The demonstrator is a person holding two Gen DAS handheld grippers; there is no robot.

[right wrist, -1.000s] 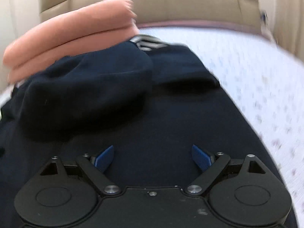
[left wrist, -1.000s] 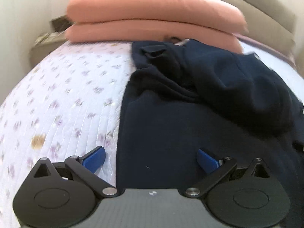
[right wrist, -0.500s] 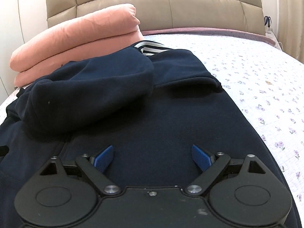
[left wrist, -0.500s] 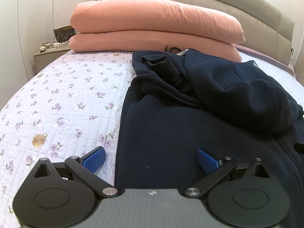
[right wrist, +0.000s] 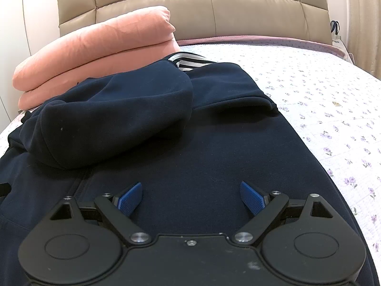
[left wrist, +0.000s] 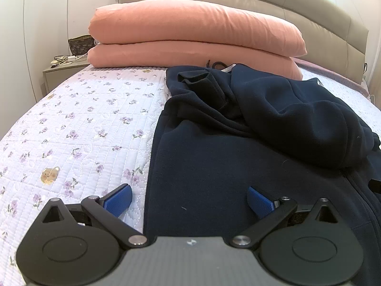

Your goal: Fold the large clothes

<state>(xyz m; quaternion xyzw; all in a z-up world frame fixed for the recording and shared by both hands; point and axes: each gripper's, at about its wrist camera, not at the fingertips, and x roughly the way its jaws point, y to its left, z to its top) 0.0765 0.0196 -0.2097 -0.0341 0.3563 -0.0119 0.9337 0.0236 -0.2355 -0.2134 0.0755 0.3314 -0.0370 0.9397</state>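
Spread left claw (left wrist: 189,200) above navy jacket (left wrist: 238,166) edge

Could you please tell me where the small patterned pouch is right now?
In the left wrist view, the patterned pouch sits at the far left on the bedside table, just left of the stacked pink bedding.

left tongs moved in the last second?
Yes, slightly. In the left wrist view the pink bedding sits lower and more headboard shows above it, so the open left tongs tilted up or rose over the navy jacket.
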